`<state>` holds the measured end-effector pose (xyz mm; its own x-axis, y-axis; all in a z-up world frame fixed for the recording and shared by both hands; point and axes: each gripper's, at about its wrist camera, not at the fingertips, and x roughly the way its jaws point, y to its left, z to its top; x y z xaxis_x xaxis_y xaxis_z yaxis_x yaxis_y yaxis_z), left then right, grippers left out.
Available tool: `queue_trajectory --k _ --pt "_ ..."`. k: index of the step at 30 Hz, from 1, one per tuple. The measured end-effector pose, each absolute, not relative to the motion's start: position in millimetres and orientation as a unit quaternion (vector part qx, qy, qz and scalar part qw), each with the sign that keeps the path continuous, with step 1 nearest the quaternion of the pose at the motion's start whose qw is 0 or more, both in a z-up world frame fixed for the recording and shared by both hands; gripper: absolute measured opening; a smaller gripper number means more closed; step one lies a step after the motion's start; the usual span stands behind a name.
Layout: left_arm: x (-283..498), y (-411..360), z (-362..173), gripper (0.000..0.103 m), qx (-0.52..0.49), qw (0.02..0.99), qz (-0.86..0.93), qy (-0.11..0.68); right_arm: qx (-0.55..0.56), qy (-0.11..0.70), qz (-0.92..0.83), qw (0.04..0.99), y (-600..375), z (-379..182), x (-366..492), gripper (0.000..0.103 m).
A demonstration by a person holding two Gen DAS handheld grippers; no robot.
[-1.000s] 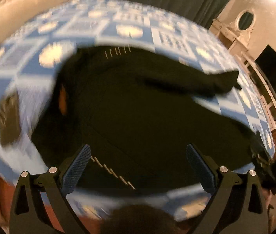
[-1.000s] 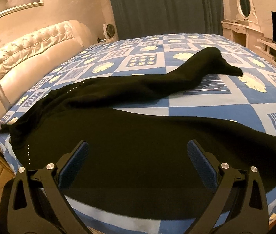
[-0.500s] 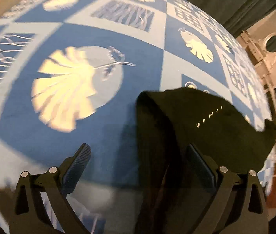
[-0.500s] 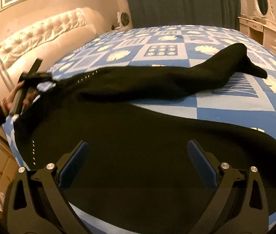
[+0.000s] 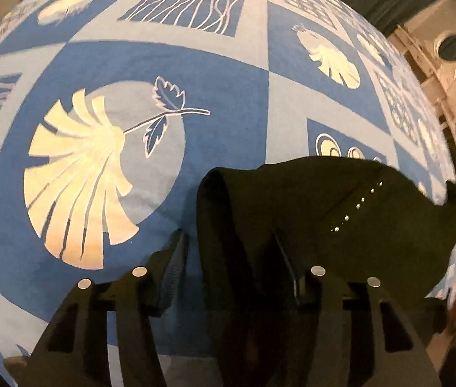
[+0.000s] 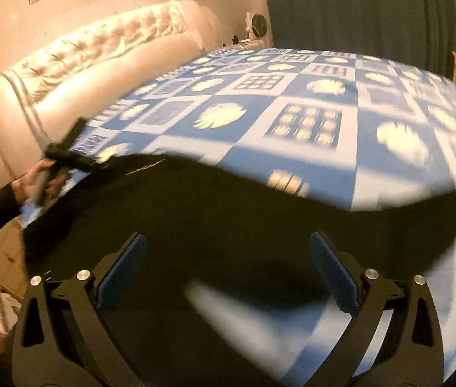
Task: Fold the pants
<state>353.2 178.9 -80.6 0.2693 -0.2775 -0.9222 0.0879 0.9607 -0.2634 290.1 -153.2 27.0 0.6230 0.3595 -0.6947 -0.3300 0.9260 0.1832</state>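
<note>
Left gripper (image 5: 228, 251) is closing over the corner of the black pants (image 5: 308, 213) at the waist end, with the cloth bunched between its narrowing jaws; whether the pads are pressing yet is unclear. Right gripper (image 6: 228, 264) is hanging wide open and empty over the middle of the pants (image 6: 228, 225), which are lying spread across the blue patterned bed (image 6: 308, 96). If the left jaws are catching only the top layer, the waistband will probably slip out or drag unevenly once lifted, leaving a crooked fold. Compared with half a second ago, the left jaws have narrowed from fully spread, while the right view has swung sideways and blurred, so the far pant leg now sits mostly out of frame.
</note>
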Motion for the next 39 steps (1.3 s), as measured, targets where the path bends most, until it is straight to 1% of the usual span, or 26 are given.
queue_trajectory --k 4,6,7,8,9,10,11,12,14,15,16,17,18,19,21,24,26,28,30,32,35,38,39 --pt "357.6 168.4 -81.4 0.052 -0.043 0.798 -0.105 0.592 -0.051 0.458 0.187 0.867 -146.2 4.6 375.4 0.101" --pt "359.5 164.8 -81.4 0.054 -0.025 0.799 -0.104 0.592 -0.091 0.487 0.192 0.847 -138.3 -12.5 394.9 0.101" --pt "360.9 163.0 -81.6 0.056 -0.02 0.8 -0.104 0.591 -0.103 0.497 0.193 0.84 -136.2 -19.5 399.9 0.101" --pt "361.7 161.8 -82.4 0.058 -0.016 0.801 -0.106 0.589 -0.11 0.513 0.199 0.828 -134.9 -28.3 405.7 0.095" --pt "361.6 160.8 -82.5 0.063 -0.015 0.802 -0.109 0.588 -0.112 0.523 0.2 0.821 -134.9 -33.0 409.3 0.076" --pt "362.2 159.3 -82.6 0.064 -0.012 0.803 -0.11 0.586 -0.113 0.545 0.205 0.805 -134.9 -42.2 412.4 0.06" --pt "362.1 156.5 -83.3 0.064 -0.002 0.805 -0.109 0.583 -0.112 0.561 0.211 0.793 -134.0 -49.3 413.8 0.031" --pt "361.8 153.8 -83.8 0.064 0.009 0.806 -0.108 0.581 -0.12 0.573 0.212 0.782 -131.4 -56.0 413.7 0.022" --pt "362.6 150.0 -83.2 0.061 0.02 0.806 -0.107 0.582 -0.151 0.569 0.212 0.78 -123.5 -60.0 406.4 0.022" --pt "363.5 149.8 -82.1 0.054 0.021 0.805 -0.109 0.583 -0.152 0.568 0.21 0.781 -122.7 -59.8 405.9 0.016" --pt "364.3 150.1 -80.6 0.042 0.018 0.804 -0.11 0.584 -0.15 0.564 0.208 0.785 -122.7 -57.5 403.4 0.012" --pt "366.7 151.4 -78.3 0.036 0.004 0.802 -0.115 0.586 -0.151 0.558 0.208 0.789 -122.6 -55.2 401.0 0.008" --pt "368.8 153.5 -76.1 0.021 -0.02 0.798 -0.123 0.59 -0.156 0.549 0.205 0.795 -122.5 -51.0 397.5 0.006" --pt "369.4 154.6 -74.8 0.015 -0.037 0.795 -0.128 0.592 -0.161 0.535 0.202 0.804 -122.0 -43.7 392.3 0.006" --pt "368.3 154.1 -69.4 0.014 -0.043 0.799 -0.12 0.587 -0.16 0.501 0.195 0.828 -122.5 -24.4 376.1 0.005" --pt "355.2 151.1 -51.1 0.012 -0.035 0.823 -0.127 0.553 -0.155 0.449 0.188 0.86 -126.6 5.8 348.2 0.004" --pt "340.5 159.8 -33.3 0.012 -0.056 0.836 -0.142 0.528 -0.163 0.414 0.182 0.877 -126.6 26.7 322.8 0.004" --pt "320.5 169.4 -12.8 0.012 -0.084 0.847 -0.163 0.499 -0.171 0.38 0.18 0.891 -127.2 45.4 286.9 0.004" --pt "301.1 173.1 4.2 0.012 -0.09 0.858 -0.178 0.473 -0.172 0.354 0.173 0.903 -128.1 58.4 248.9 0.004" --pt "274.9 180.4 21.4 0.012 -0.098 0.865 -0.198 0.45 -0.157 0.335 0.161 0.915 -135.7 67.1 205.7 0.0" --pt "234.9 186.0 34.4 0.012 -0.092 0.867 -0.223 0.436 -0.13 0.332 0.154 0.922 -147.7 66.1 149.8 0.0" --pt "188.1 185.1 34.0 0.012 -0.072 0.869 -0.239 0.427 -0.086 0.377 0.163 0.908 -153.5 39.7 117.0 0.0" --pt "177.3 184.7 30.4 0.012 -0.064 0.868 -0.241 0.43 -0.053 0.393 0.174 0.902 -154.9 28.8 106.9 0.0"
